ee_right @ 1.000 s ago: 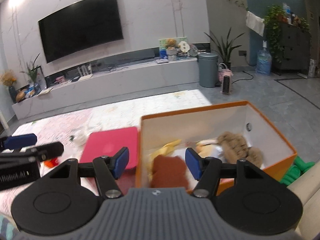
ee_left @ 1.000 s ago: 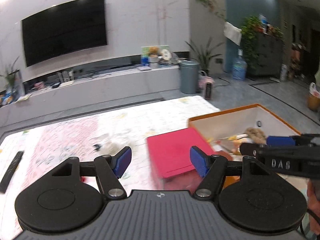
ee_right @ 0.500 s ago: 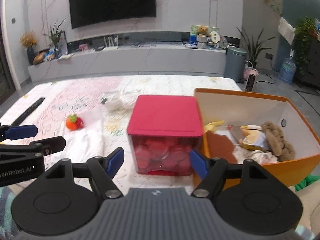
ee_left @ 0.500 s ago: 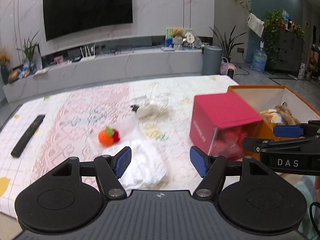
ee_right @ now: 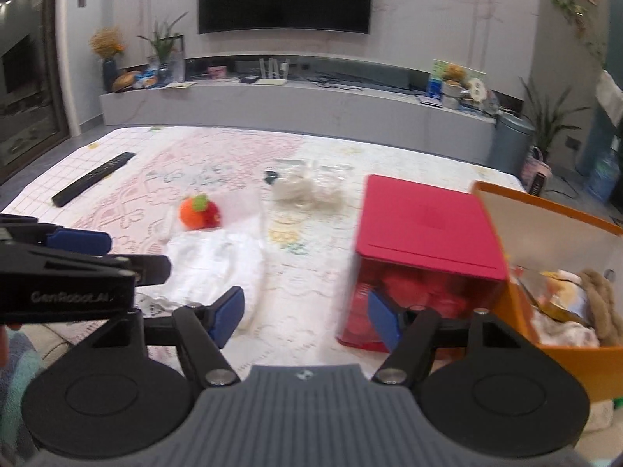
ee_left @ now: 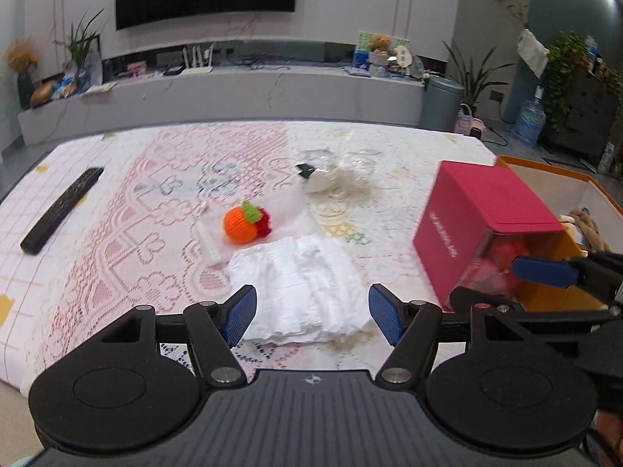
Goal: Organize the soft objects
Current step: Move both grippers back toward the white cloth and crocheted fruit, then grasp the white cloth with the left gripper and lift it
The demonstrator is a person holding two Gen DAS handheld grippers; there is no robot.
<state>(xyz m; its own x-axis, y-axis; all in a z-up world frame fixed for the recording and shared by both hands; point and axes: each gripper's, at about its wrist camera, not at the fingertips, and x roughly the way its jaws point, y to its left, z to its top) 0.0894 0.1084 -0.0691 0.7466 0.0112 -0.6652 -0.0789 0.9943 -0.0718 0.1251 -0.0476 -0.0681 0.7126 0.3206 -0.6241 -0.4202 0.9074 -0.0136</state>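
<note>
A white folded cloth (ee_left: 300, 284) lies on the patterned mat (ee_left: 136, 233) just ahead of my left gripper (ee_left: 311, 311). Its jaws stand wide and are closing slightly, with the cloth showing between the fingers but untouched. Behind the cloth sits an orange knitted toy (ee_left: 241, 225), and further back a clear bag of white stuff (ee_left: 338, 179). My right gripper (ee_right: 305, 315) hovers over bare mat between the cloth (ee_right: 218, 264) and a red box (ee_right: 424, 225). Its jaws are closing and hold nothing. An orange box (ee_right: 553, 241) at the right holds plush toys (ee_right: 595, 295).
A black remote (ee_left: 62, 210) lies at the mat's left edge. The red box (ee_left: 479, 225) stands against the orange box (ee_left: 564, 179). My left gripper (ee_right: 136, 255) shows at the left of the right wrist view. A long TV bench runs behind the mat.
Both views have swung left and down, from the orange box to the mat. The white cloth, orange toy and remote have come into view. The red box has slid to the right.
</note>
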